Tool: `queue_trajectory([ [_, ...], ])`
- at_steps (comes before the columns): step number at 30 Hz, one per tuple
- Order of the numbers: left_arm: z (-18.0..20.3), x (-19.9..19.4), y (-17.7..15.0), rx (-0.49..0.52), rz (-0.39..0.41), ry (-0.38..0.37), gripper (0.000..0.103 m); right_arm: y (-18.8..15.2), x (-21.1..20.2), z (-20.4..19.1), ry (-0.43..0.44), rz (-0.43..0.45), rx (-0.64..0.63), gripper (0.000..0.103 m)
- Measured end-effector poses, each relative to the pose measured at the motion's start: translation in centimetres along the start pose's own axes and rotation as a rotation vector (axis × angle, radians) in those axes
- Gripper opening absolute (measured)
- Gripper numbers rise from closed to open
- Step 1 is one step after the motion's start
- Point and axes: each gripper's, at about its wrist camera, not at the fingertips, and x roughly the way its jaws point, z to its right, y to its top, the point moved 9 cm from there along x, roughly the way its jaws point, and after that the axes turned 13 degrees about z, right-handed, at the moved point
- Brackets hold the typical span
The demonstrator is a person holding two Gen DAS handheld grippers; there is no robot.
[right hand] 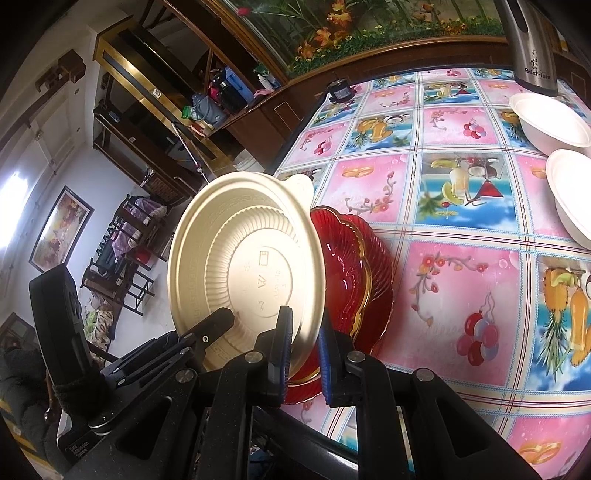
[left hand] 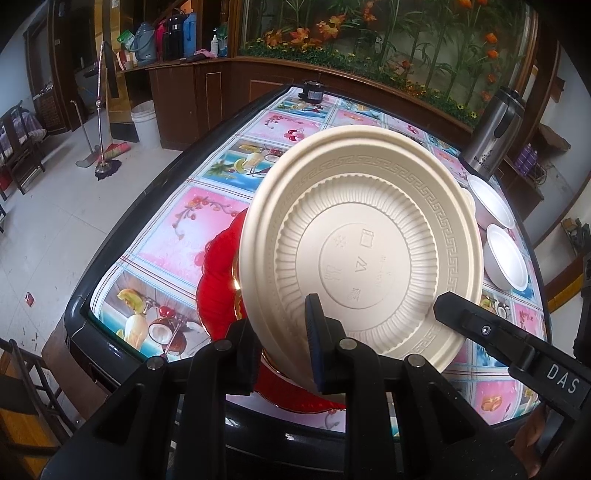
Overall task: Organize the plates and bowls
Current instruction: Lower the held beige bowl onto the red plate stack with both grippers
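Both the left hand-held gripper (left hand: 284, 343) and right hand-held gripper (right hand: 304, 350) are clamped on the cream plastic bowl (left hand: 362, 243), raised over the red glass plates (right hand: 354, 273). Two white bowls (right hand: 554, 122) beyond them remain unstacked; task unfinished.

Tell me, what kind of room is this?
Probably a dining or living room in a home. A table with a fruit-print tablecloth holds white bowls, thermos flasks sit on a wooden cabinet, and a mop stands on the tiled floor.

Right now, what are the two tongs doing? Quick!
Left tongs: shut on the rim of the cream plate, which is tilted up.
Right tongs: shut on the same cream plate's rim.
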Motion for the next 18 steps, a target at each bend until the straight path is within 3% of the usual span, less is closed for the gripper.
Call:
queue_trajectory([
  [18,0.22,-0.08,-0.53,0.001,-0.014,-0.004,0.019,-0.47,0.04,0.51,-0.003,-0.012,0.022,0.013],
])
